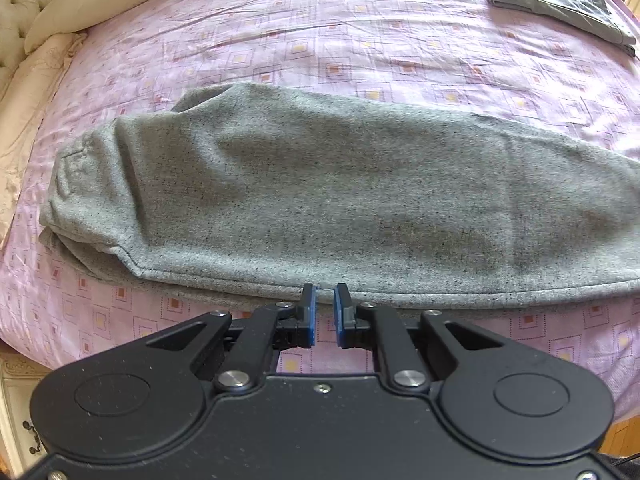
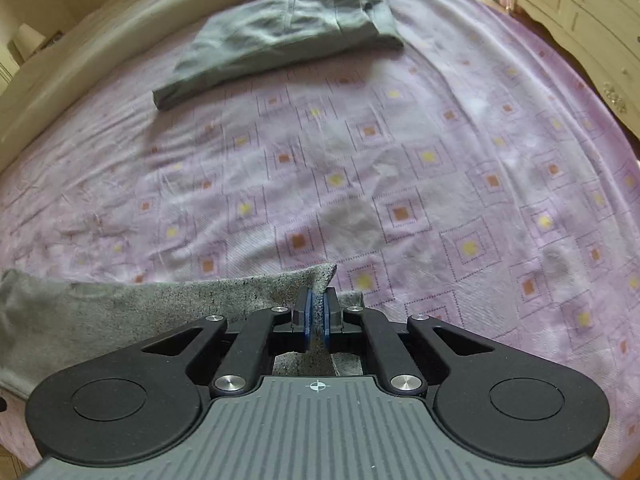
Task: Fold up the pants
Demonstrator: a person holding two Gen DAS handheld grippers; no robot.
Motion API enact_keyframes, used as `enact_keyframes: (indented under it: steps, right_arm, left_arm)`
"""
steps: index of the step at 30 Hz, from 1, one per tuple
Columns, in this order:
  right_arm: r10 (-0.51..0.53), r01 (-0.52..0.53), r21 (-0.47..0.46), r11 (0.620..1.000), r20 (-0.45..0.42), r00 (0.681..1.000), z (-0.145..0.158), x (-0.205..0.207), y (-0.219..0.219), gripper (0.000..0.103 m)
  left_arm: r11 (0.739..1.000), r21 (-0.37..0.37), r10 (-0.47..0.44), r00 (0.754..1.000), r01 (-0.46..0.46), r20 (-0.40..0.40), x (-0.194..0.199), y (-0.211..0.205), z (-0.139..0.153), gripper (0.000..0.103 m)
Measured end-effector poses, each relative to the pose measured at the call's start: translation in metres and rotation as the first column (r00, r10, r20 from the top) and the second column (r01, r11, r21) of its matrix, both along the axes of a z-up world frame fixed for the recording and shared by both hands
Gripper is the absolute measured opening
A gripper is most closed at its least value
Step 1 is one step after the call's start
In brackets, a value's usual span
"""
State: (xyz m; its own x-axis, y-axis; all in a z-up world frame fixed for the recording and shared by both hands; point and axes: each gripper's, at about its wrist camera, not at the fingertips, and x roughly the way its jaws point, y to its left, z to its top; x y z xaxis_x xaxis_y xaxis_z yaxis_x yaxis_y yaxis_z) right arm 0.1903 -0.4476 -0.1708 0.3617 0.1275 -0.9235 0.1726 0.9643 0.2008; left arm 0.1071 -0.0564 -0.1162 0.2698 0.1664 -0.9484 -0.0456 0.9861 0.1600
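Mid-fold, by the look of it; nearest, right gripper (image 2: pixel 319 312) clenched on the hem end of the grey pants (image 1: pixel 320 200), cloth pinched between the blue pads; left gripper (image 1: pixel 325 312) slightly parted, empty, tips at the near seam; pants laid lengthwise on the pink bedsheet (image 1: pixel 360 40), legs stacked. Next, probably: left pinching the seam, hem carried toward the waistband. No containers; farther off, a folded dark garment (image 2: pixel 288 32).

Soft daylight in both views, blown-out glare at the upper right of the right wrist frame, sheen on the pink bedsheet (image 1: pixel 360 40), strong fisheye bending at every edge, slight blur across the right wrist view, faint shadows under the grey pants (image 1: pixel 320 200)
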Motion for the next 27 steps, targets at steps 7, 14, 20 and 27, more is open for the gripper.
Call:
enact_keyframes:
  steps: [7, 14, 20, 27]
  right_arm:
    - [-0.069, 0.074, -0.03, 0.997, 0.139, 0.988, 0.026, -0.032, -0.006, 0.026]
    - [0.049, -0.048, -0.019, 0.999, 0.059, 0.997, 0.003, -0.06, 0.027, 0.026]
    - [0.009, -0.012, -0.105, 0.994, -0.029, 1.0, -0.004, -0.073, 0.041, 0.025]
    - [0.002, 0.018, -0.148, 0.989, 0.138, 0.99, 0.043, -0.06, 0.095, 0.026]
  left_arm:
    - [1.0, 0.0, 0.01, 1.0, -0.01, 0.003, -0.002, 0.004, 0.001, 0.02]
    - [0.996, 0.003, 0.093, 0.994, -0.093, -0.058, -0.007, 0.037, -0.01, 0.02]
    - [0.983, 0.022, 0.183, 0.982, -0.182, -0.051, -0.008, 0.097, -0.006, 0.021]
    - [0.969, 0.064, 0.241, 0.97, -0.239, -0.016, 0.029, 0.192, -0.01, 0.038]
